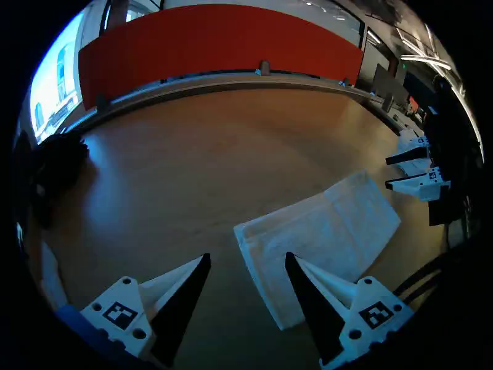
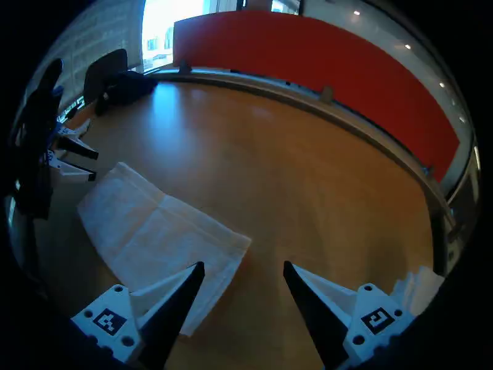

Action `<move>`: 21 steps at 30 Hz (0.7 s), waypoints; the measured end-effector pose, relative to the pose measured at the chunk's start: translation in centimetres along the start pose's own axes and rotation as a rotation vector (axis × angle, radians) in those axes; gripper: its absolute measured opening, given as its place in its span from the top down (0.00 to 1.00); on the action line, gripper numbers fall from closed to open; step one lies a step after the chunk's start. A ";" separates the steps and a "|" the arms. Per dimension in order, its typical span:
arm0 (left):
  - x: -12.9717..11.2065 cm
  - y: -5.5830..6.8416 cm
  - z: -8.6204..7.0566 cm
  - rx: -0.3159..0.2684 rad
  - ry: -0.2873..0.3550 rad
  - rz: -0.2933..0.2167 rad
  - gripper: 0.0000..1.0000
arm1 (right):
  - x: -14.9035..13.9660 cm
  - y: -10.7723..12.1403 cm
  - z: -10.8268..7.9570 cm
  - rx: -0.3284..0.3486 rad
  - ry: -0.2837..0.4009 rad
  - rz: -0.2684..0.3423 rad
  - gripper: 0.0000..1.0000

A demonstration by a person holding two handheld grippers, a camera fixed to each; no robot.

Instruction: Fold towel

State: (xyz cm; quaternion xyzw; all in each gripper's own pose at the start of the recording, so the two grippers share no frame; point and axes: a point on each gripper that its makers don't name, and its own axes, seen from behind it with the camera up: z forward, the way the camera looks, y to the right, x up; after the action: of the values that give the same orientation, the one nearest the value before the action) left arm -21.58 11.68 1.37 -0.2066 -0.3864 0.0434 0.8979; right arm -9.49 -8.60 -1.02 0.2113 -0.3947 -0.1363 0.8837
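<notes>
Sprawling table [image 1: 185, 172] [image 2: 296, 172]: pale wood, running wide under both gripper views, bare apart from the cloth.
Red panel [image 1: 215, 43] [image 2: 320, 55]: standing upright along the table's far edge, a long band of colour.
Towel [image 1: 320, 240] [image 2: 160, 234]: white, lying flat on the wood and already doubled over (one crease line runs across it), sitting between the two grippers.
Left gripper [image 1: 246, 256] [image 2: 92, 165]: jaws spread wide, gripping nothing; in its own view the right finger sits over the towel's near corner and the left finger over bare wood. Contact with the cloth, I cannot tell.
Right gripper [image 2: 243, 265] [image 1: 389, 172]: also gaping, also empty-handed; its left finger hangs over the towel's opposite end, its right finger over bare table.
</notes>
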 end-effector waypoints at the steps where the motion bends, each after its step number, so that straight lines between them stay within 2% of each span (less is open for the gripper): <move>1: 0.0 0.0 -0.1 0.001 0.002 0.000 0.11 | 0.0 -0.1 -0.2 0.001 0.002 0.001 0.01; 10: -0.1 0.0 -1.4 0.013 0.022 -0.009 0.10 | -0.7 -0.9 -1.9 0.007 0.011 0.003 0.01; 21: -1.6 -0.5 -4.2 0.057 0.040 -0.051 0.11 | -2.5 -1.9 -4.6 0.005 0.015 0.014 0.01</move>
State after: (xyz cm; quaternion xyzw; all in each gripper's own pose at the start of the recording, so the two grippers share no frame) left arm -19.70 9.41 -2.11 -0.1718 -0.3723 0.0276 0.9117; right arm -7.76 -8.02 -6.25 0.2118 -0.3897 -0.1275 0.8872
